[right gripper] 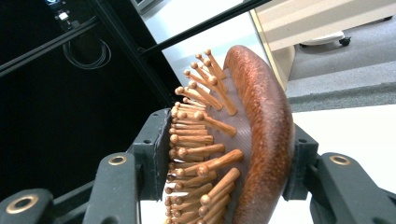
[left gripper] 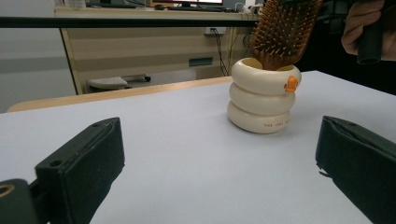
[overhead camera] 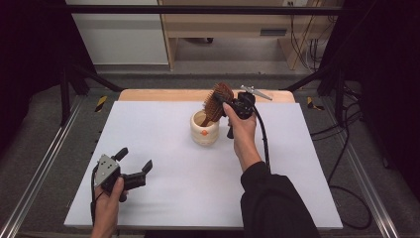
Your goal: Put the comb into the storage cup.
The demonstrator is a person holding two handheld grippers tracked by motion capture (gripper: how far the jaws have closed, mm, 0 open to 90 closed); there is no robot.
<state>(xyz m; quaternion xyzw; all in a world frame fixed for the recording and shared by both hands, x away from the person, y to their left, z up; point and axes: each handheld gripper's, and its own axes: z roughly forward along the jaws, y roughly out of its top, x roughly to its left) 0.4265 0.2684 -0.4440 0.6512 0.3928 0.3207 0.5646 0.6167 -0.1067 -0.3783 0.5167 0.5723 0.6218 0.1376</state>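
At the left, low on the smooth white table (overhead camera: 163,163), the left gripper (overhead camera: 134,164) rests with its 2 black jaws spread wide, nothing between them. Near the centre stands a cream holder (overhead camera: 204,128) shaped like 3 stacked rings. A wooden paddle hairbrush (overhead camera: 217,101) – peg bristles, glossy reddish back – tilts with its handle inside the holder, its head clamped in the right gripper (overhead camera: 229,105).

Grey floor (overhead camera: 44,148); light wood desk (overhead camera: 223,25) behind; black frame bar (overhead camera: 198,9); cables (overhead camera: 346,148) right.
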